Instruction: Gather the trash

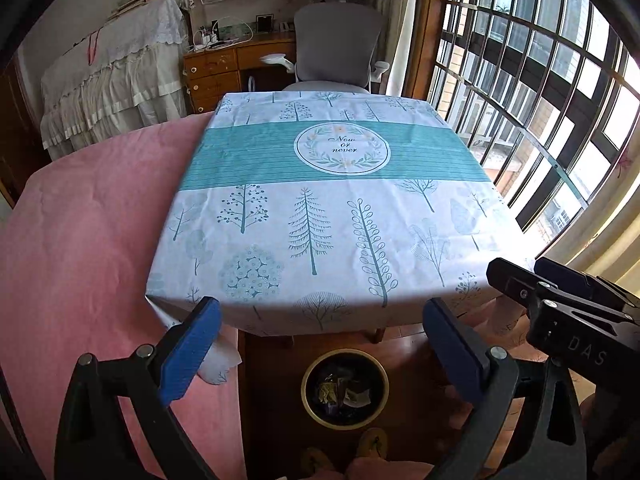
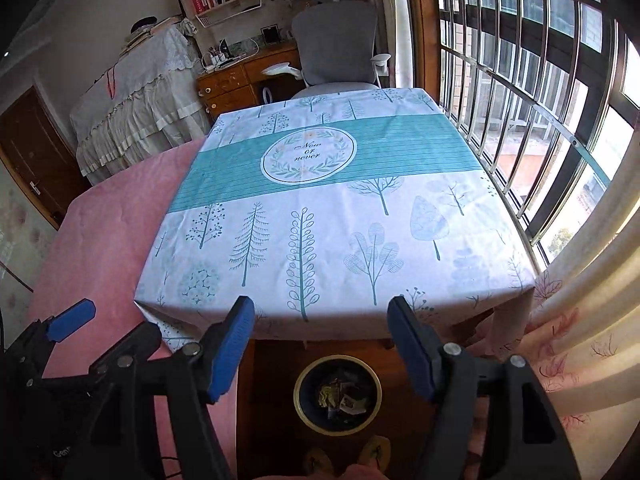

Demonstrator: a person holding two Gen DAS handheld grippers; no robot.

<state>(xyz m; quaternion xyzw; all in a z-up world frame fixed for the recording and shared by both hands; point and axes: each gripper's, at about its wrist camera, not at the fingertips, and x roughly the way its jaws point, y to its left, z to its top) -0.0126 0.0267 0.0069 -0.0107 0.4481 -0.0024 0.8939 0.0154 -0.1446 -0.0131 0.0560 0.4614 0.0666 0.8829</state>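
Observation:
A round dark bin with a yellow rim (image 1: 306, 396) stands on the wooden floor under the table's near edge. Crumpled paper and wrappers (image 1: 344, 394) lie inside it. My left gripper (image 1: 322, 308) hangs above the bin, its blue pads (image 1: 188, 348) wide apart with nothing between them. In the right wrist view the same bin (image 2: 297, 398) sits below my right gripper (image 2: 322, 304), which is also open and holds nothing. The two grippers are side by side: the left one's blue pad (image 2: 72, 320) shows at the left edge of the right wrist view.
A table under a white and teal tree-print cloth (image 1: 328, 216) fills the middle. A pink-covered surface (image 1: 80, 240) adjoins it on the left. A barred window (image 1: 540, 100) and a curtain (image 2: 580, 340) are on the right, a grey chair (image 1: 336, 44) and desk behind. Slippered feet (image 1: 372, 444) stand by the bin.

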